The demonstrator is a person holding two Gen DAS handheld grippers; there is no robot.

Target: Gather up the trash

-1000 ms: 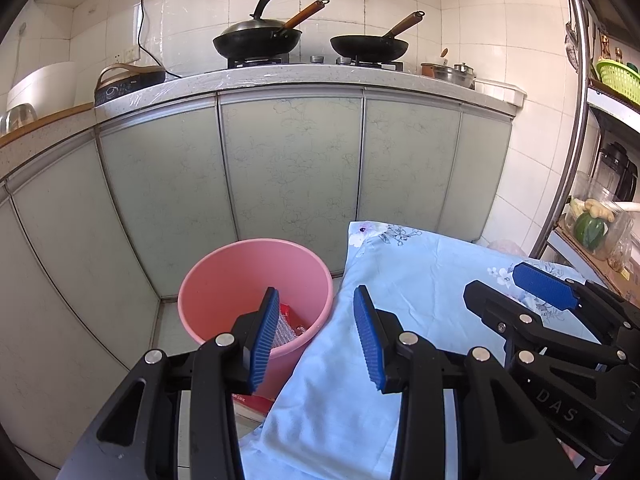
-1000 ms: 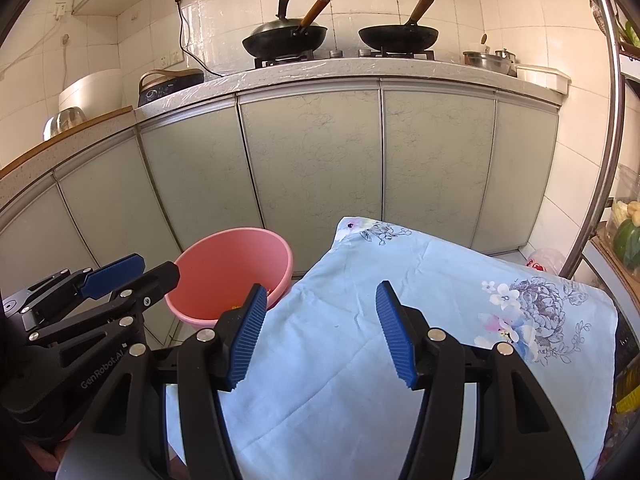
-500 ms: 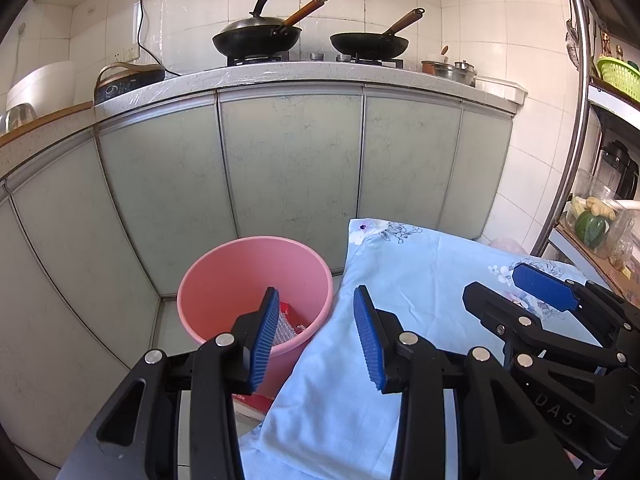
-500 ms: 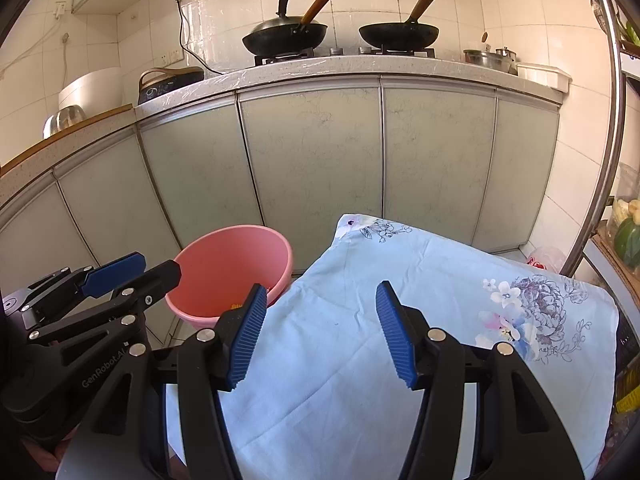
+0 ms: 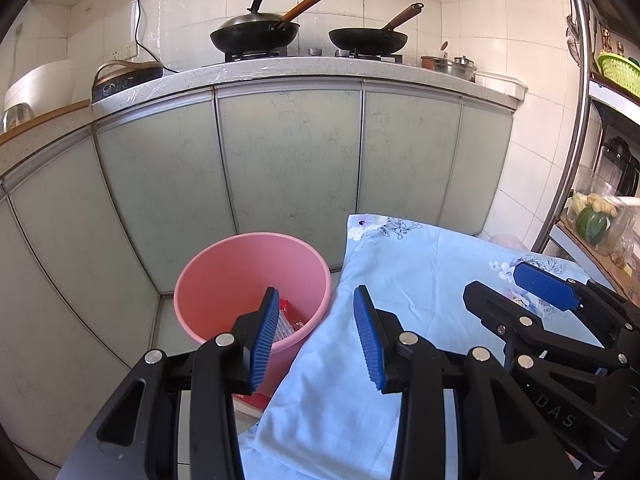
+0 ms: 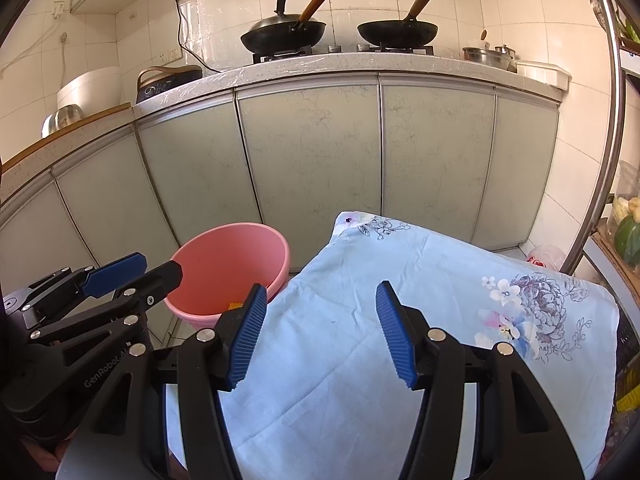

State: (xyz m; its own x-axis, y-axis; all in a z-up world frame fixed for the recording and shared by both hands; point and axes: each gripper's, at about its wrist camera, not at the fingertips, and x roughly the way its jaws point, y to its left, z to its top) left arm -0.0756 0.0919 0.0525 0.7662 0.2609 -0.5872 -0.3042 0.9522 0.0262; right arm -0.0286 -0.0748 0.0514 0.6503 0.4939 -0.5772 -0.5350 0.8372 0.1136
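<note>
Trash inside the pink bucket [image 5: 224, 276] is mostly hidden behind my left claw's finger; I only make out a red wrapper [image 5: 285, 305] and something clear and crinkly next to it, lower centre of the left view. In the right view the bucket [image 6: 224, 256] sits centre-left and only a small orange scrap [image 6: 234, 305] shows at its bottom, cut off by my finger. A red thing under the bucket, by the cloth edge, is too hidden to name. Right shelf stuff at the frame edge is blurry, a green basket [image 5: 618, 74] up top. My left claw [image 5: 316, 336] is spread open, holding nothing, level, straddling the bucket rim and the blue floral cloth [image 5: 404, 288]. My right claw [image 6: 320, 334] is also wide open and empty, held level over the cloth [image 6: 360, 320]. Each claw shows at the other view's lower corner, side by side, apart. Two woks [image 6: 282, 34] sit on the stove, upper centre, above grey cabinet doors [image 6: 312, 152].
</note>
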